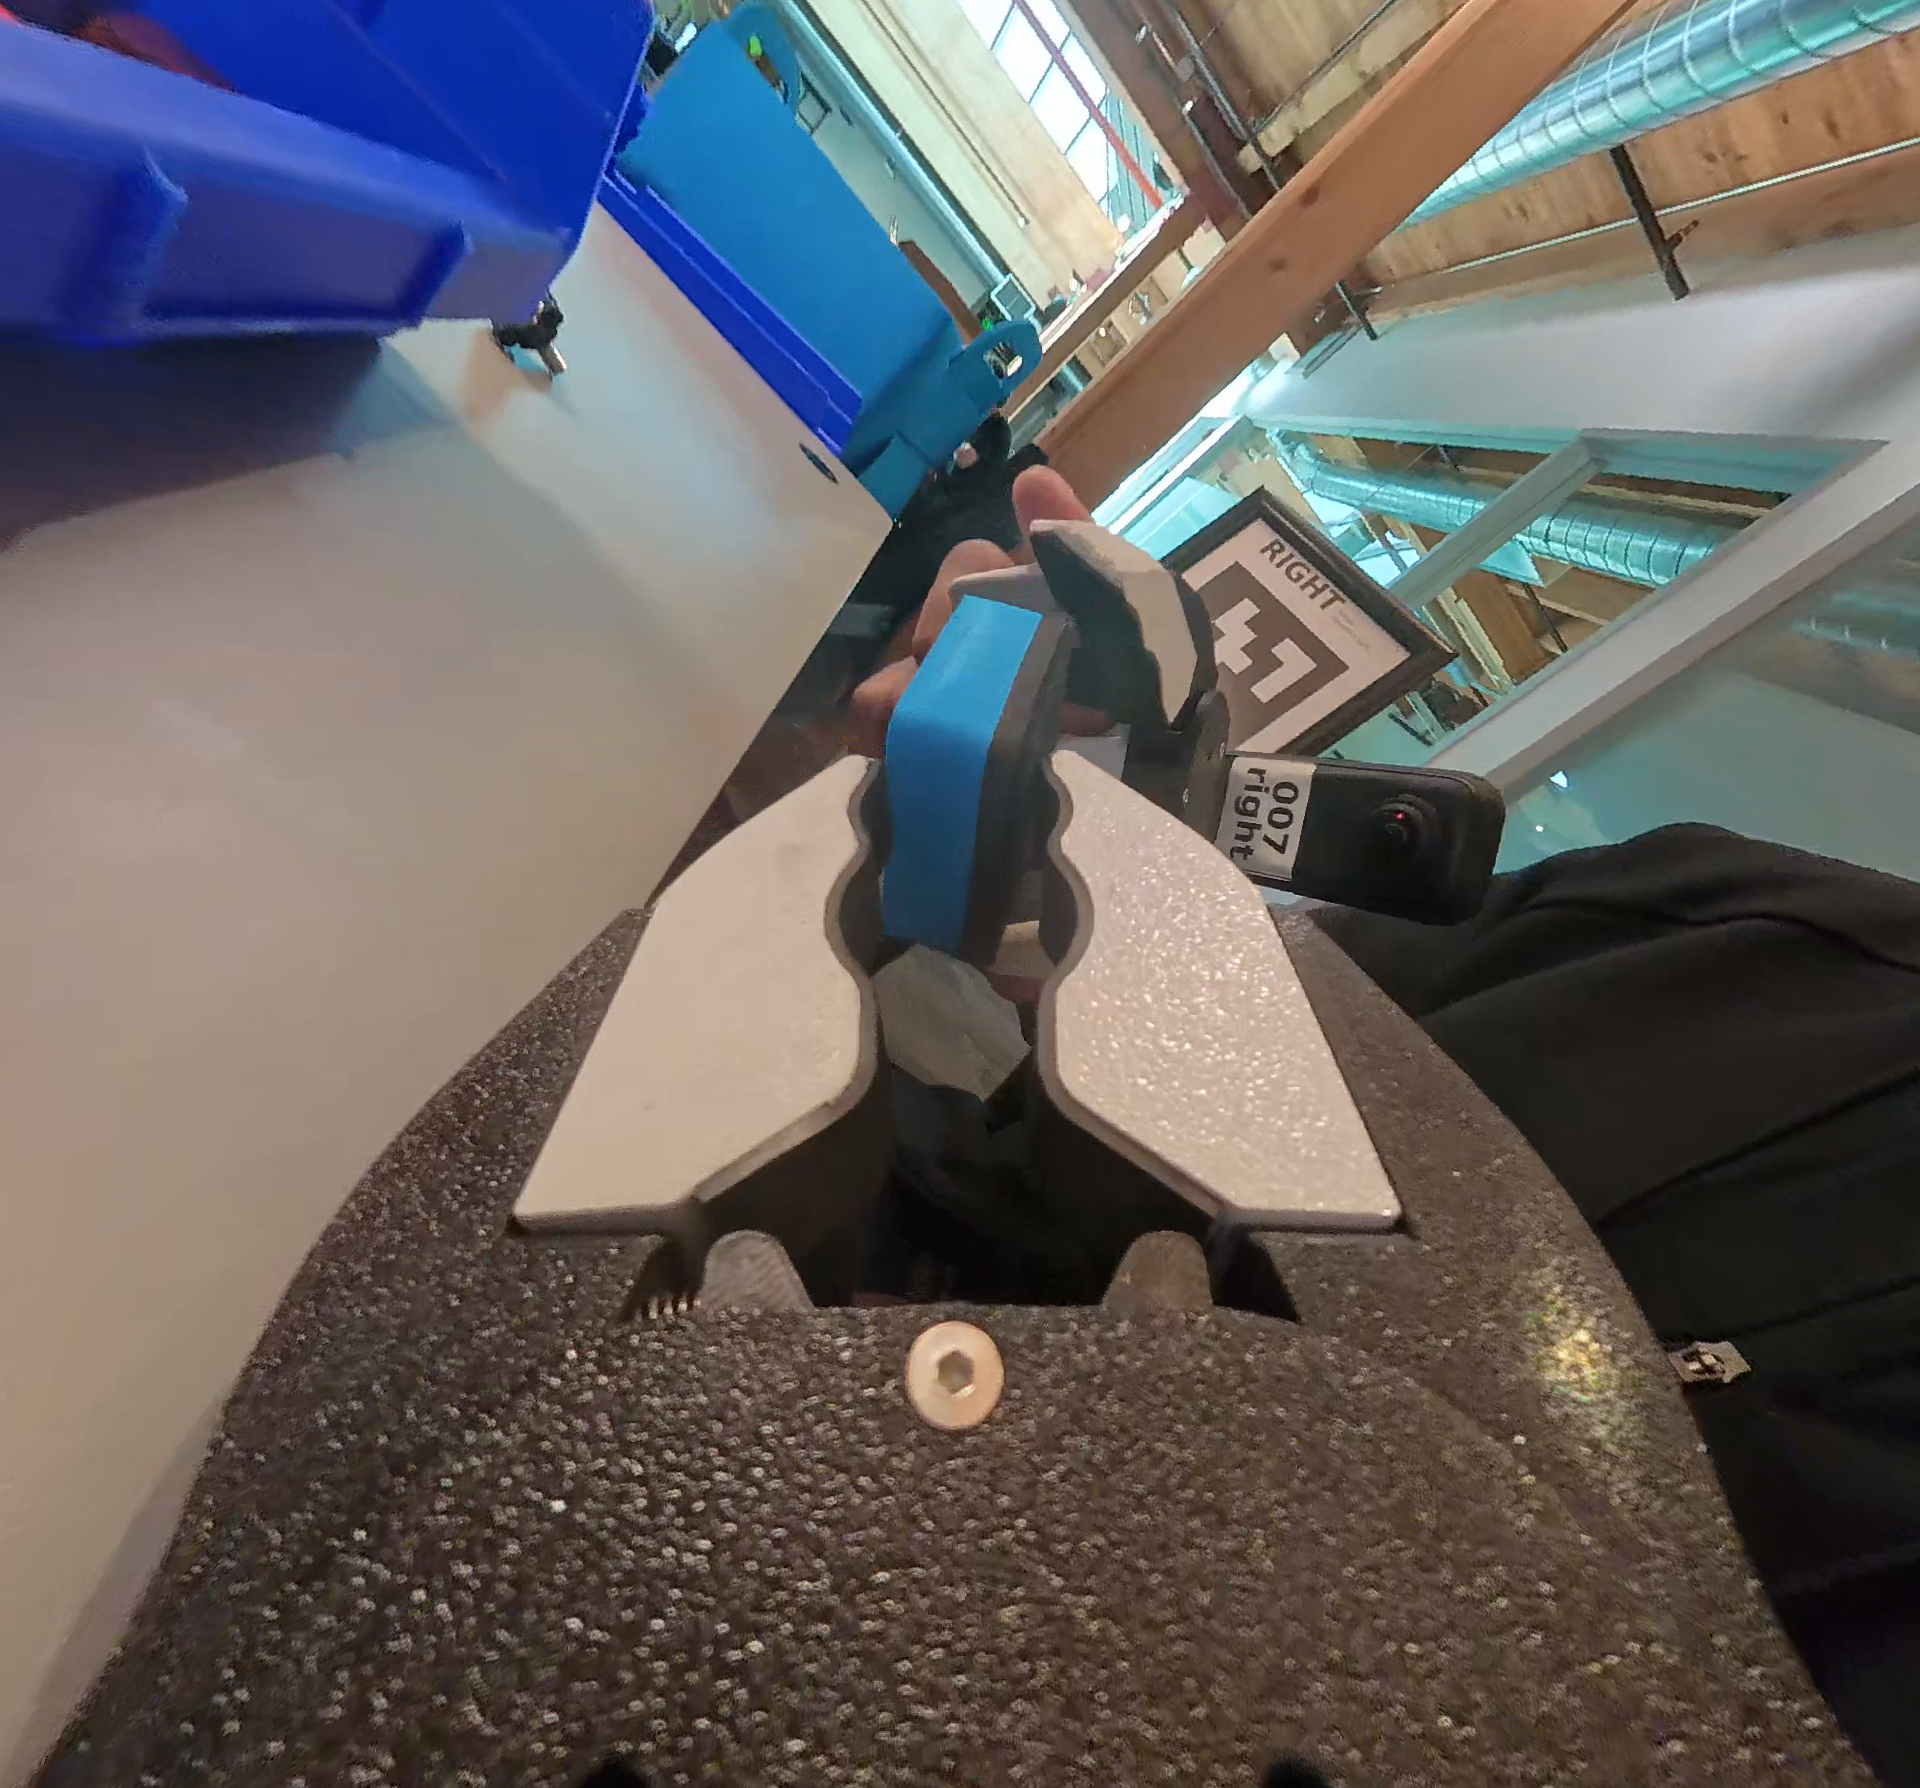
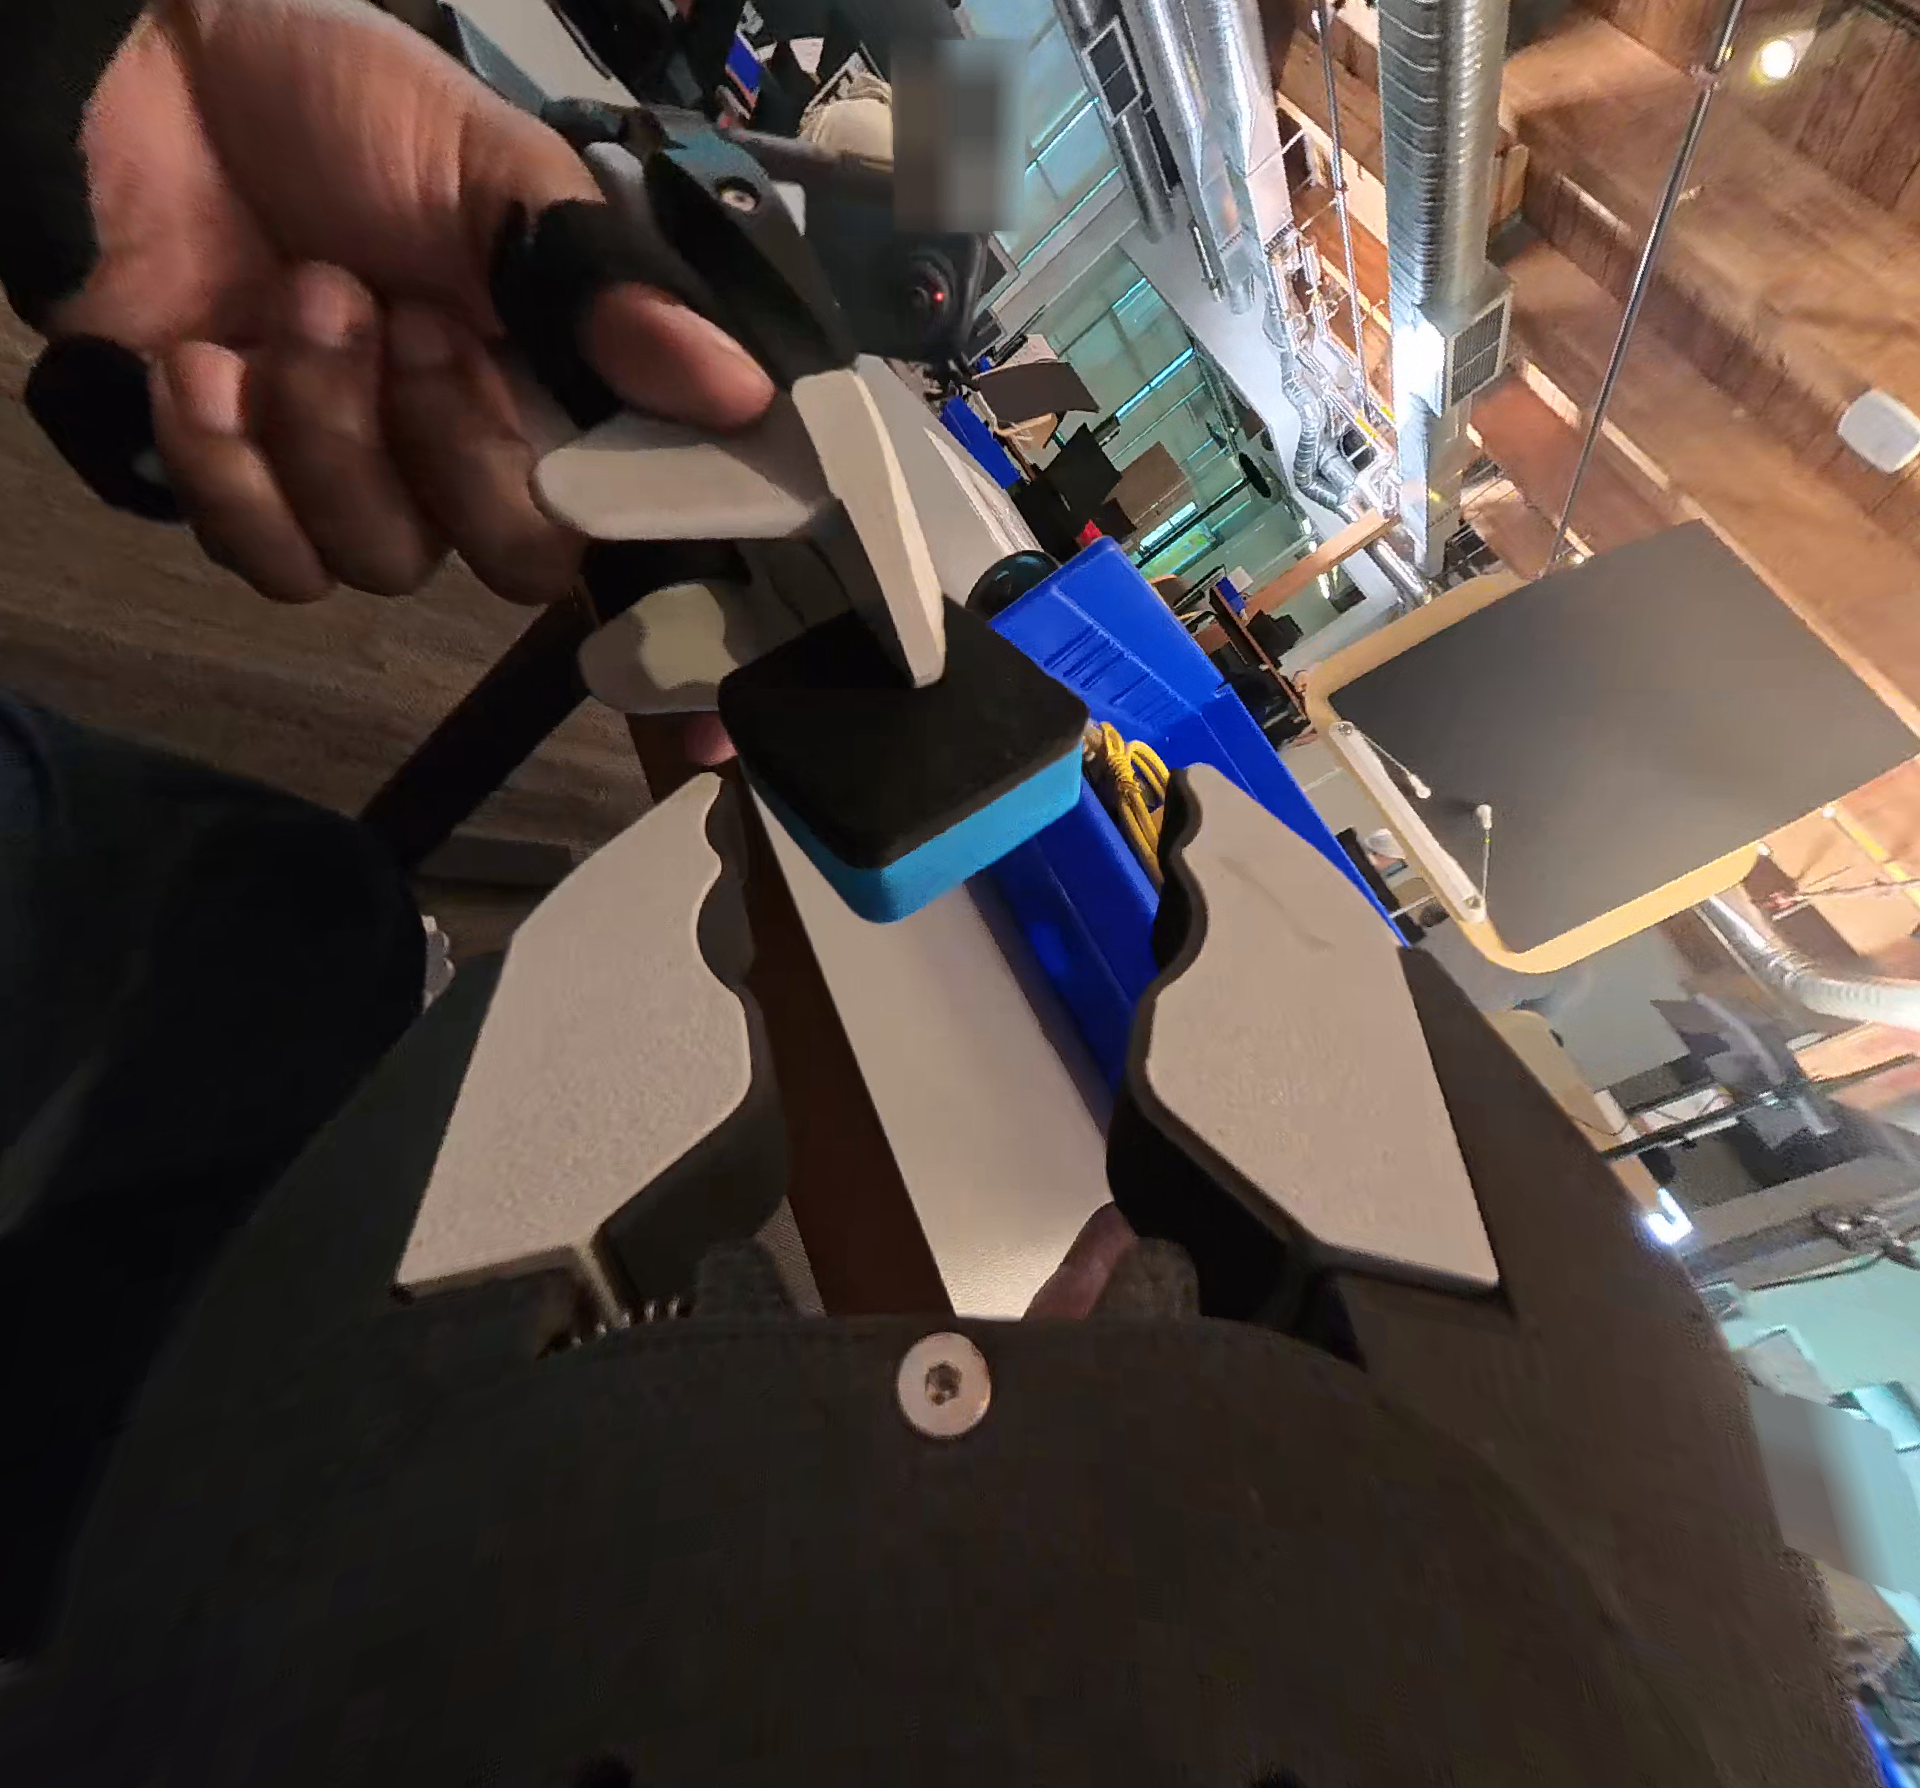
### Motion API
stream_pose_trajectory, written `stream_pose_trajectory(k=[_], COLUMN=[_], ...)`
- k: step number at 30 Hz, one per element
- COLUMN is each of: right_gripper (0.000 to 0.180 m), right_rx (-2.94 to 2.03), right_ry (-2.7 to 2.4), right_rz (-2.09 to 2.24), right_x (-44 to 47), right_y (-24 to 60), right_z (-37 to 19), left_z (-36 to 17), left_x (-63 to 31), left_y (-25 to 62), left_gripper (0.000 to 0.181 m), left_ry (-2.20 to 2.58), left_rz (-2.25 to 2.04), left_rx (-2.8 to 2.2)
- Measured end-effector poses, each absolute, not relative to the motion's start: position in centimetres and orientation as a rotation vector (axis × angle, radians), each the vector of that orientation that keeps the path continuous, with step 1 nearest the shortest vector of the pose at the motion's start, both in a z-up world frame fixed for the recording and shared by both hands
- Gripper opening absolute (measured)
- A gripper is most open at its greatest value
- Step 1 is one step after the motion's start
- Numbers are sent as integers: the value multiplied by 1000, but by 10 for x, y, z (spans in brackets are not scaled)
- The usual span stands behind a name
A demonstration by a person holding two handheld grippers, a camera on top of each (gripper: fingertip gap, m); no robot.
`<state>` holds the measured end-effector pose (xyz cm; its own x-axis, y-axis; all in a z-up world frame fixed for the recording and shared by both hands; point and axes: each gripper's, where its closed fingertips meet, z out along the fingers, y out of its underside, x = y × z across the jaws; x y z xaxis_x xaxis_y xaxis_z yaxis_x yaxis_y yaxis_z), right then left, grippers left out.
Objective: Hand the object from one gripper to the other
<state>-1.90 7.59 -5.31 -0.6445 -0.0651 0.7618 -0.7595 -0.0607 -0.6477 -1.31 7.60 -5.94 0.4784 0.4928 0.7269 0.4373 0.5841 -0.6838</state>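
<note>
1. A white sticker (image 1: pixel 1262 819) with black printed characters, a number and a short word, sits on the black camera (image 1: pixel 1392 834) fixed to the right gripper (image 1: pixel 1055 611), as seen in the left wrist view
2. A black-framed white marker card (image 1: pixel 1304 642) behind that gripper carries a bold word along its top edge above a square black-and-white coded pattern, with a line of small print too fine to read
3. In the right wrist view no writing is legible; the far background is too small and blurred to tell
</note>
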Motion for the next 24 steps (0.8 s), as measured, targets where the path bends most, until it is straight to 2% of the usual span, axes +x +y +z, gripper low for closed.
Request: stream_pose_trajectory(k=[3, 6, 11, 17, 24], right_gripper=[75, 66, 63, 63, 63], right_rx=[923, 960, 827, 476, 415], right_ry=[-1680, -1654, -1781, -2217, -2385], right_rz=[1692, 1654, 1760, 2125, 2203], right_x=[-19, -15, -20, -25, -18], right_y=[75, 74, 71, 67, 67], right_z=[-59, -64, -61, -52, -56], left_z=[-61, -63, -56, -32, -44], left_x=[-12, -11, -12, -5, -3], left_y=[81, 87, 84, 58, 69], left_gripper=[27, 26, 26, 54, 64], left_ry=[-1118, -1110, -1060, -925, -886], left_rz=[11, -9, 78, 476, 627], left_rx=[-1019, -1050, -1058, -1079, -1287])
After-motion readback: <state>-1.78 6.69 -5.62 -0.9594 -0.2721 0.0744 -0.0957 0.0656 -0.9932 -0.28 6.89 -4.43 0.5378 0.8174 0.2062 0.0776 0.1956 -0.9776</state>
